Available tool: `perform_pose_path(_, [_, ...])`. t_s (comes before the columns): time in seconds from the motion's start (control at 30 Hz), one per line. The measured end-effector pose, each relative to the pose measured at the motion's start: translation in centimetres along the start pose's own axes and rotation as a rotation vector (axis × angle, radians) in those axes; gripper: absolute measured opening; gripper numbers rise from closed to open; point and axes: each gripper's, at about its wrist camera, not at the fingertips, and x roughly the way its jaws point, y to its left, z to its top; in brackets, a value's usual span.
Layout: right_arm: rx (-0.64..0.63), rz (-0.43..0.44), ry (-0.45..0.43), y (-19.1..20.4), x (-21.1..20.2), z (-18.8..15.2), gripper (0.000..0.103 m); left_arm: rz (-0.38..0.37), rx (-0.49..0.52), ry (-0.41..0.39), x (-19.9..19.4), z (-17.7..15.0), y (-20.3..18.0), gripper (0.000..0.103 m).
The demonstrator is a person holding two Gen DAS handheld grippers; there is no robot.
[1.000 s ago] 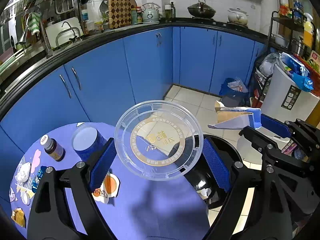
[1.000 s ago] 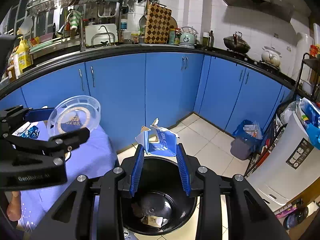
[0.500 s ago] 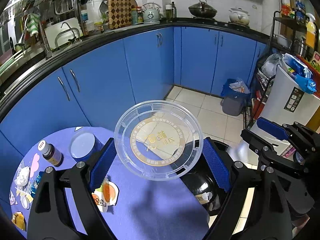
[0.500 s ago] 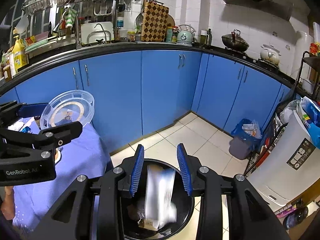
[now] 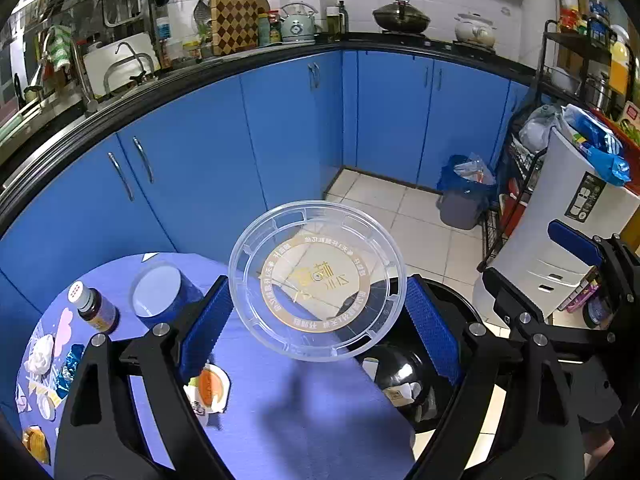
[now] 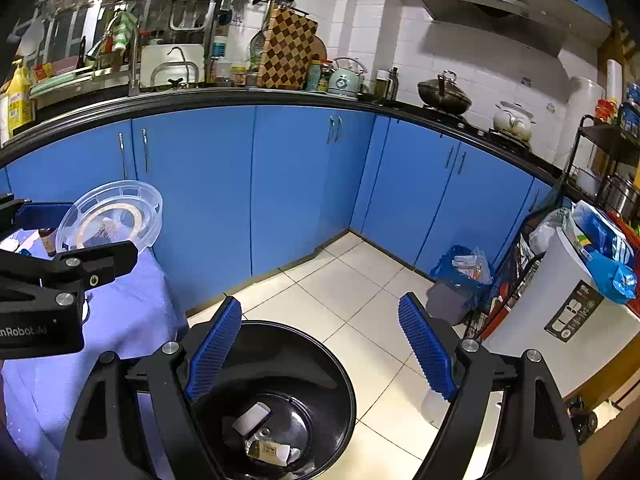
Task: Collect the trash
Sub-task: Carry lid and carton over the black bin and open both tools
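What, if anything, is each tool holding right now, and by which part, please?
The left tool holds the clear plastic lid by opposite edges of its rim. The right tool holds nothing: its jaws have just opened, empty, above the black bin.

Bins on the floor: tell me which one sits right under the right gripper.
The round black bin, unlined, with scraps at its bottom, below the open right gripper. The grey bin with a blue bag stands far back by the cabinets.
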Motion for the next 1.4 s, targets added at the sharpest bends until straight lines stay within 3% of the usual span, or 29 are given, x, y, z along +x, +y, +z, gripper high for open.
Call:
perform_pose_path(0.4, [0.055,-0.035,0.016,-2.9,-0.3,-1.3,0.079,-0.039,0.027,0.01,0.6,0.6,-2.7,0.086])
perform_pose_path(0.7, [0.095,-0.083,-0.001,-5.5,-1.2,-2.0,0.092,-0.071,0.034,0.019,1.3,1.8,-4.8,0.088])
perform_pose_path(0.77, [0.101,-0.09,0.003,-5.8,-1.2,-2.1,0.093,-0.075,0.029,0.025,1.5,2.1,-5.0,0.095])
perform_pose_path(0.9, [0.123,-0.103,0.011,-6.6,-1.1,-2.3,0.093,-0.074,0.021,0.018,1.4,2.1,-5.2,0.099])
perform_pose_path(1.4, [0.146,-0.077,0.008,-6.6,-1.7,-2.3,0.095,-0.061,0.014,0.041,1.1,1.8,-4.5,0.1])
